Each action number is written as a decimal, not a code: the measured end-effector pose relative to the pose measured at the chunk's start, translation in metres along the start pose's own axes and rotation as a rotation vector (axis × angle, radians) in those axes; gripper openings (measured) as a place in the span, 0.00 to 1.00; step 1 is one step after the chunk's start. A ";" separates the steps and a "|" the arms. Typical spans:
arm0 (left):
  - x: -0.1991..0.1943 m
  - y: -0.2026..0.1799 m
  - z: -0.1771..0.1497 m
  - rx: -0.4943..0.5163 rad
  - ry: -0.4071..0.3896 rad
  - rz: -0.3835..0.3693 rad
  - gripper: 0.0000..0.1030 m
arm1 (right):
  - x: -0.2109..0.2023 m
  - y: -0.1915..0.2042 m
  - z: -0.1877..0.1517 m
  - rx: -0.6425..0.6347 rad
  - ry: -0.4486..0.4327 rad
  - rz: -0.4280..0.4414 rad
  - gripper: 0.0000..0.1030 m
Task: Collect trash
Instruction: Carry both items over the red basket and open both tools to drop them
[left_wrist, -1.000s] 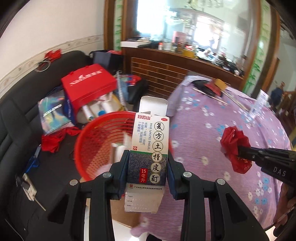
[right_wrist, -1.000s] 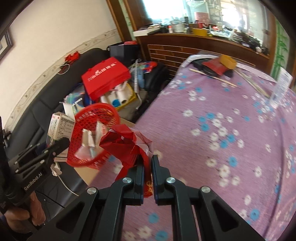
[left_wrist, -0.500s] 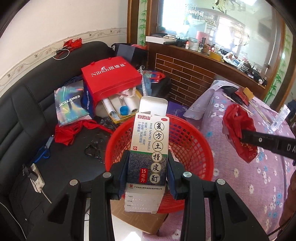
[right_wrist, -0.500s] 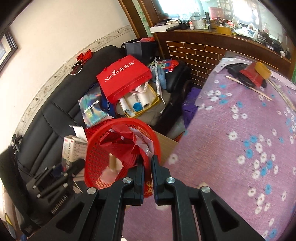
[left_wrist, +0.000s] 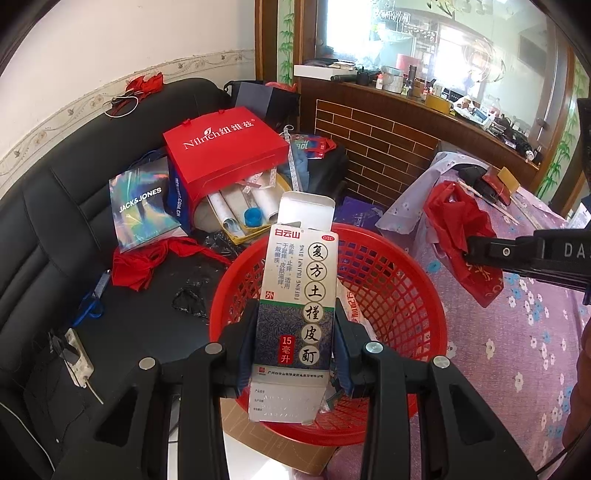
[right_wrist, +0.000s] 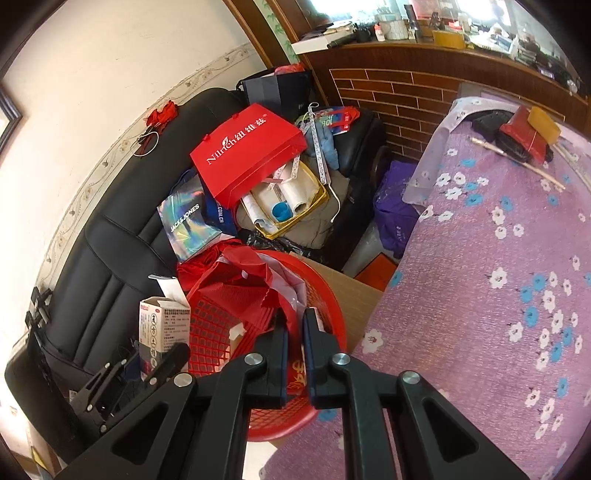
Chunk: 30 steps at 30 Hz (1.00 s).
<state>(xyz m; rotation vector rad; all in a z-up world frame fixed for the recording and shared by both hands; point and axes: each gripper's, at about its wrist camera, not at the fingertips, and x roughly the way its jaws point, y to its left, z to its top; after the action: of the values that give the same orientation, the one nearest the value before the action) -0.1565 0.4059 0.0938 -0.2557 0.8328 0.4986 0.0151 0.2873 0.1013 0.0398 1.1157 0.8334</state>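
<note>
Since the earlier frames I've brought both grippers off the floral table and over the red basket (left_wrist: 332, 332), which now fills the view under them. My left gripper (left_wrist: 295, 347) pinches the medicine carton (left_wrist: 301, 306) across its lower half, upright above the basket. My right gripper (right_wrist: 294, 332), pressed nearly together, pinches 1 crumpled red bag (right_wrist: 255, 291) over the basket's rim. The carton looks empty, light and crushable, best gripped on its flat sides; the bag is limp, so any bunched fold works.
</note>
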 end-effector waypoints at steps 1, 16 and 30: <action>0.001 0.000 0.000 0.001 0.002 0.001 0.34 | 0.002 -0.001 0.001 0.005 0.003 0.002 0.08; 0.016 0.000 0.002 0.006 0.028 0.010 0.34 | 0.024 -0.007 0.008 0.034 0.039 0.013 0.08; 0.022 -0.001 0.002 0.009 0.036 0.010 0.34 | 0.036 -0.010 0.008 0.052 0.064 0.010 0.09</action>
<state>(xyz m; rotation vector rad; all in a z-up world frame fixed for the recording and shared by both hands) -0.1421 0.4127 0.0782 -0.2528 0.8713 0.5006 0.0333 0.3054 0.0728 0.0625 1.1985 0.8191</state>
